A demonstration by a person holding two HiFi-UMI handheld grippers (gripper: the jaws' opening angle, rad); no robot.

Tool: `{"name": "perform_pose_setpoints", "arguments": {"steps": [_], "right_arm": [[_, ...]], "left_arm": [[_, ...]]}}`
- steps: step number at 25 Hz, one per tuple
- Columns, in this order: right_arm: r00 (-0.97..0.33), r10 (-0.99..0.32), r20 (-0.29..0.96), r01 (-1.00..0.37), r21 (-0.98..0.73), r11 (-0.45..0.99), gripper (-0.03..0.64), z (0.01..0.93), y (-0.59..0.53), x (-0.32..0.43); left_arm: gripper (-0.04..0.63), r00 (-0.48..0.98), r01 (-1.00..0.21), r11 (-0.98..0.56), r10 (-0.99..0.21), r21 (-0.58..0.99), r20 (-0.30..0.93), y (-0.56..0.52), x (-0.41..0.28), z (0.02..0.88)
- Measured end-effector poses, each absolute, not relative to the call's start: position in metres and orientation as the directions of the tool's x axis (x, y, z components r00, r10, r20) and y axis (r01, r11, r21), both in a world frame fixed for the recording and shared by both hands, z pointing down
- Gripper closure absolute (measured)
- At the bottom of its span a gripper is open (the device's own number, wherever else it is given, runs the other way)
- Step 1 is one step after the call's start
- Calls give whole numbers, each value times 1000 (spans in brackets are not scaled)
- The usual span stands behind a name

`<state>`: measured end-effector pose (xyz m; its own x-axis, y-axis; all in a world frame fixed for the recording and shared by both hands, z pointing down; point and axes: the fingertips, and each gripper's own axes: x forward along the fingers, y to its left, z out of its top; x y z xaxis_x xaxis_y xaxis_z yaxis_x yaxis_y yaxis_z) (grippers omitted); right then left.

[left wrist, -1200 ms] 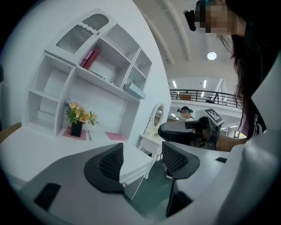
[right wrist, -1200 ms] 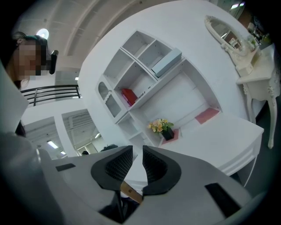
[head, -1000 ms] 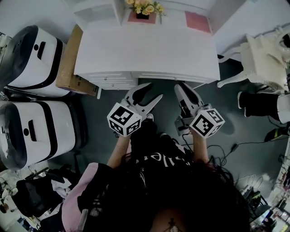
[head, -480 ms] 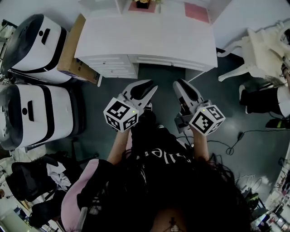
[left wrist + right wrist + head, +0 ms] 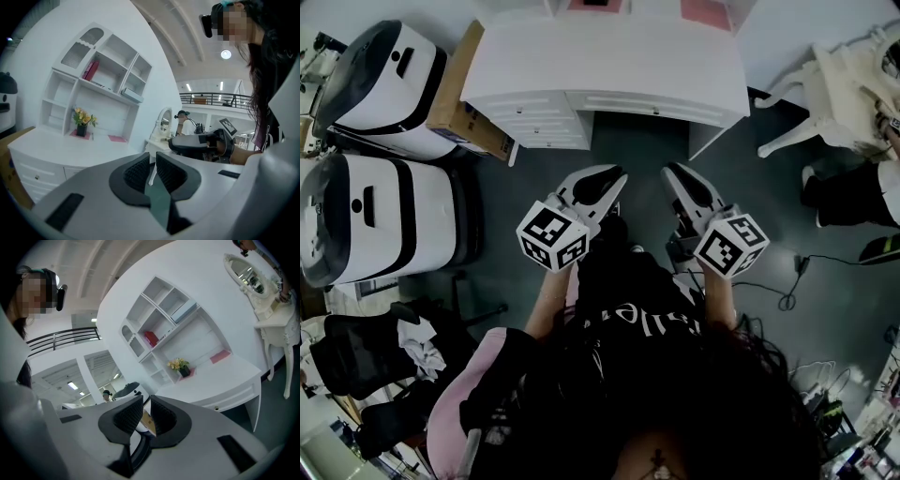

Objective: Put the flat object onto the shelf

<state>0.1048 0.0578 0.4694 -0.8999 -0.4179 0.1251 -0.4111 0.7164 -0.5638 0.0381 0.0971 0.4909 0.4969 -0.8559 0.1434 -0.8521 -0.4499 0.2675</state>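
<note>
The left hand-held gripper (image 5: 152, 161) and right hand-held gripper (image 5: 146, 403) are pointing at the shelf (image 5: 101, 61) with jaws together, carrying nothing. Ahead and above them, a flat grey object (image 5: 131, 95) is lying on the shelf. A pink pad (image 5: 117, 138) is lying lower, on the bench (image 5: 61, 147). Either may be the task's thing.

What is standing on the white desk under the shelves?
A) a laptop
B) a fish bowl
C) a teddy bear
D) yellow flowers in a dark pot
D: the left gripper view shows yellow flowers in a dark pot standing on the white desk, just below the shelves; no bear, laptop or bowl is there.
</note>
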Motion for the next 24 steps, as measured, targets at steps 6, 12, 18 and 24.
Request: {"name": "perform_pose_setpoints", "arguments": {"steps": [6, 12, 18, 24], "right_arm": [[-915, -386, 118, -383, -556, 737, 545, 473, 79, 107], [-922, -371, 112, -369, -546, 752, 548, 468, 88, 110], [-921, -376, 106, -371, -539, 756, 549, 464, 89, 118], [-922, -374, 99, -366, -536, 761, 549, 459, 94, 120]], "left_arm": [[545, 483, -860, -435, -863, 268, 148, 120, 45, 492], [548, 473, -865, -428, -869, 262, 143, 126, 46, 488], [548, 482, -860, -436, -865, 265, 141, 125, 52, 486], [548, 483, -859, -437, -864, 265, 141, 130, 54, 483]]}}
